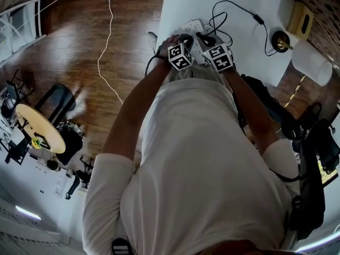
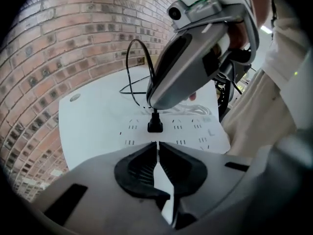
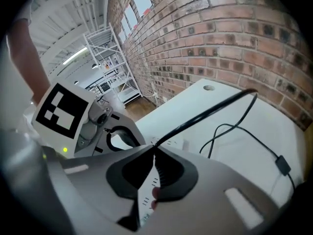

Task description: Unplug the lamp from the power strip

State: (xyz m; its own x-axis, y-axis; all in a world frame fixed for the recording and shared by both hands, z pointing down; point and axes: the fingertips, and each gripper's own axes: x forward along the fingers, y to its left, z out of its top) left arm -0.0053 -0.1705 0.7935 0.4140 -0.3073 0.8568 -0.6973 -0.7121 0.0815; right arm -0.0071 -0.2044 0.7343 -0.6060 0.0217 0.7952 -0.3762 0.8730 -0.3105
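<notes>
Right gripper [image 3: 155, 147] pinches the cord [image 3: 205, 114] just above the plug [image 2: 155, 125]. Left gripper [image 2: 157, 144], closed and empty, seemingly rests beside the plug. Tugging the cord may make it slip, or lift the strip [image 2: 205, 133].

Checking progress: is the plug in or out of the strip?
In: the plug stands upright, seated fully in the strip.

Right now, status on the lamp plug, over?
Right gripper shut on cord above plug. Plug seated in power strip. Left gripper shut, empty. Nothing in the way.
</notes>
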